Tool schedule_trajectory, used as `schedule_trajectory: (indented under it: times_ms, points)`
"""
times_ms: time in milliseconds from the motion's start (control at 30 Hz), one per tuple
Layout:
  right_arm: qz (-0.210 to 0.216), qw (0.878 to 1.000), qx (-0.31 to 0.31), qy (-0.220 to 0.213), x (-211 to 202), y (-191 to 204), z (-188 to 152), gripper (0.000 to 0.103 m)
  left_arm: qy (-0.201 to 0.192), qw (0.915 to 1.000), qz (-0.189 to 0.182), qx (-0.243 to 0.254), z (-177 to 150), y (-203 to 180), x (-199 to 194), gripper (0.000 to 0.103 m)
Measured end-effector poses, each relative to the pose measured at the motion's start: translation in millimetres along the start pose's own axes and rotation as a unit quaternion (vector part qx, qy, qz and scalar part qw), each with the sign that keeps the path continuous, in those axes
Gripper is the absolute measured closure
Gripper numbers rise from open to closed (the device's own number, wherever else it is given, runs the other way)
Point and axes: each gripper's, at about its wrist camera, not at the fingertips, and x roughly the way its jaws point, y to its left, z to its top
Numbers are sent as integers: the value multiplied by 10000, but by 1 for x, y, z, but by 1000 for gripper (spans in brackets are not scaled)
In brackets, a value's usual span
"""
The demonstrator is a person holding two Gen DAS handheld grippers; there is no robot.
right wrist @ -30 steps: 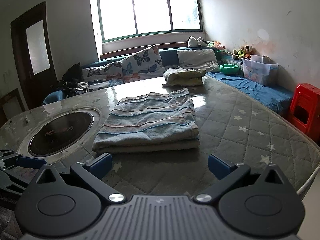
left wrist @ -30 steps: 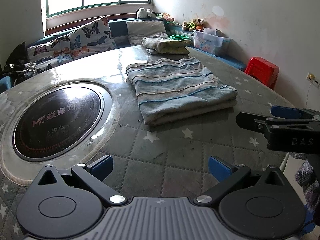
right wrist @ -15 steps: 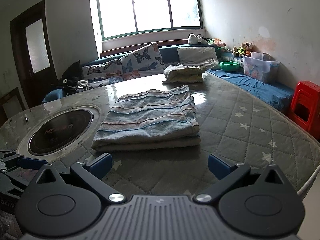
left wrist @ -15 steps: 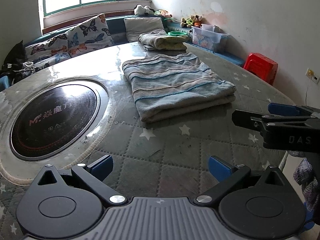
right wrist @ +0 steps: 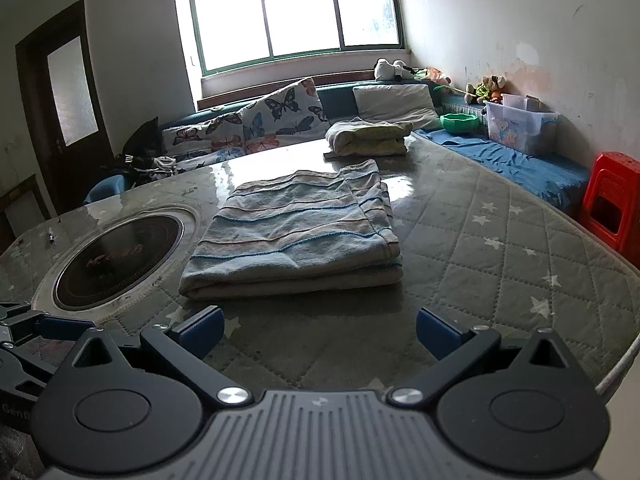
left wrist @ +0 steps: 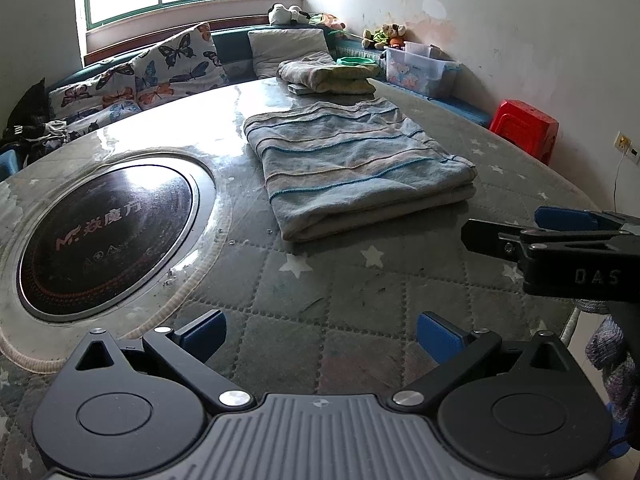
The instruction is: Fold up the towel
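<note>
A blue-grey striped towel (left wrist: 352,164) (right wrist: 296,232) lies folded into a flat rectangle on the round quilted table (left wrist: 340,300) (right wrist: 500,248). My left gripper (left wrist: 320,332) hovers open over the table's near edge, short of the towel, with nothing between its blue pads. My right gripper (right wrist: 318,330) is open too, just in front of the towel's near folded edge and apart from it. In the left wrist view the right gripper (left wrist: 560,228) shows side-on at the right. In the right wrist view, part of the left gripper (right wrist: 40,328) pokes in at the lower left.
A round black cooktop (left wrist: 104,232) (right wrist: 116,264) is set into the table left of the towel. A second folded towel (left wrist: 328,74) (right wrist: 370,136) rests at the table's far edge. Cushions (right wrist: 260,124), a clear storage box (right wrist: 516,126) and a red stool (left wrist: 524,128) (right wrist: 612,204) stand beyond.
Both grippers have drifted slightly; the towel sits a little lower and nearer in the right wrist view. The towel itself has not moved, and both grippers stay open.
</note>
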Motion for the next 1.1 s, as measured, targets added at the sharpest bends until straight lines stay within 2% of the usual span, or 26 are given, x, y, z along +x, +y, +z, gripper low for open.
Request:
schedule_trajectory:
  times_ms: [1100]
  points:
    - [89,9998,52,156,16,-2,2,0,154,9999,44,17,11,2,16,0]
